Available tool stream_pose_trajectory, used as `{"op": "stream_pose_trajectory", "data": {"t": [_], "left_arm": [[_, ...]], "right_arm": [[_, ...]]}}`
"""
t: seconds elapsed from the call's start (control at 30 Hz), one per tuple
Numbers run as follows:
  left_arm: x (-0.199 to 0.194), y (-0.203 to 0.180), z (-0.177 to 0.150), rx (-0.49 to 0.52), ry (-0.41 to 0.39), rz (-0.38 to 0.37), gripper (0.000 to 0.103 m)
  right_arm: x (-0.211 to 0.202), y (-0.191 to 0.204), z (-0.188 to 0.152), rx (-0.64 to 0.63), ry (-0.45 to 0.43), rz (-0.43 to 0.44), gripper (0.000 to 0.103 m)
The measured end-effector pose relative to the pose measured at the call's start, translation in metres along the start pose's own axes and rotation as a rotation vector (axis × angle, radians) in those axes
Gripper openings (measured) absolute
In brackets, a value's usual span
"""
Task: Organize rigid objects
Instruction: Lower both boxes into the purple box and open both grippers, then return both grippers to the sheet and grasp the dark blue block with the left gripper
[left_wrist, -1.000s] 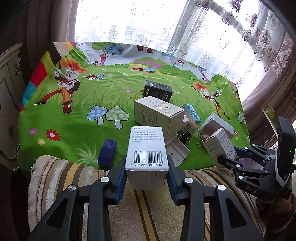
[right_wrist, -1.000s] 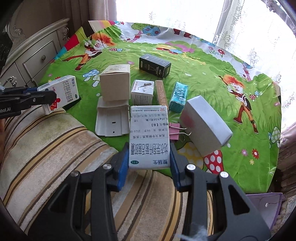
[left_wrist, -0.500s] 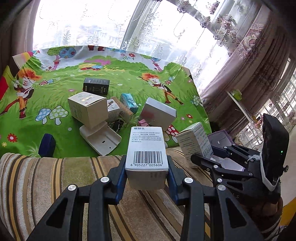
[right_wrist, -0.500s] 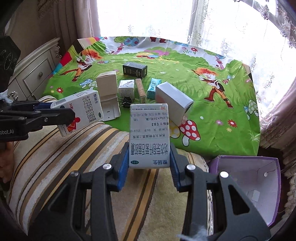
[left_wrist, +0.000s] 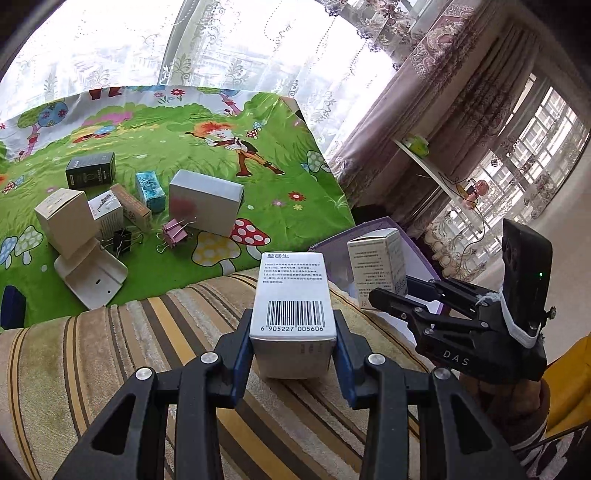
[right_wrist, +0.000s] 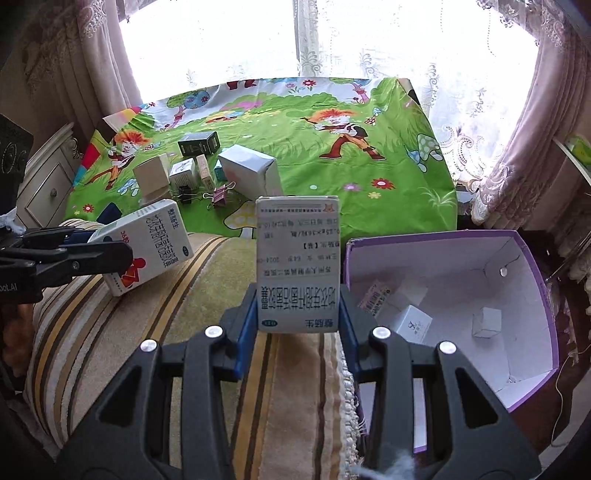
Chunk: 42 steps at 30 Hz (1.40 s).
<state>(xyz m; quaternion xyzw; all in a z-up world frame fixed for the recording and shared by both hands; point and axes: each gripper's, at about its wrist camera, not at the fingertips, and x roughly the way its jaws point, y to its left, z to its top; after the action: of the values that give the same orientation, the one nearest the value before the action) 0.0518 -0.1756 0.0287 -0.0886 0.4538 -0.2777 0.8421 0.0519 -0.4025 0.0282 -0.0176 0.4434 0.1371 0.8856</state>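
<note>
Boxes were the job, and each claw was clenched on one: the left claw pinched a white barcode box by its two narrow sides, barcode face up, and the right claw gripped a matching medicine box the same way, its long axis pointing forward. That side grip left each box's far end free, which I judged would suit tipping it in end first. Both were carried above a striped cushion, the right one just beside the open purple bin, where three small white boxes already lay. Beyond the cushion, the green cartoon cloth covering the bench held the unsorted rest: a black box, a large white box, a tan carton and two binder clips. The bin seemed the goal for both.
</note>
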Motion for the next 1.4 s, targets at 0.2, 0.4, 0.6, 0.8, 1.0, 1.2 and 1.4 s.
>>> {"op": "stream_pose_trajectory", "data": {"t": [0.2,0.4,0.6,0.8,1.0,1.2,1.4], "left_arm": [[0.018,-0.025,0.006,0.036,0.035,-0.066,0.040],[0.039,-0.052,0.010,0.074,0.080,-0.121,0.040],[0.055,-0.078,0.012,0.123,0.107,-0.156,0.042],[0.057,-0.093,0.010,0.176,0.107,-0.173,0.052],[0.039,-0.096,0.013,0.204,0.034,-0.107,0.060],[0.019,-0.108,0.014,0.292,-0.079,0.096,0.063],[-0.008,-0.096,0.016,0.316,-0.205,0.094,0.077]], "right_arm": [[-0.007,-0.047,-0.014,0.104,0.009,-0.071,0.044],[-0.020,-0.087,-0.022,0.206,-0.004,-0.149,0.044],[-0.033,-0.112,-0.026,0.277,-0.034,-0.185,0.045],[-0.043,-0.114,-0.025,0.282,-0.084,-0.213,0.072],[-0.060,-0.110,-0.019,0.279,-0.170,-0.262,0.085],[-0.073,-0.096,-0.007,0.228,-0.214,-0.345,0.095],[-0.086,-0.077,0.001,0.185,-0.317,-0.375,0.101]]}}
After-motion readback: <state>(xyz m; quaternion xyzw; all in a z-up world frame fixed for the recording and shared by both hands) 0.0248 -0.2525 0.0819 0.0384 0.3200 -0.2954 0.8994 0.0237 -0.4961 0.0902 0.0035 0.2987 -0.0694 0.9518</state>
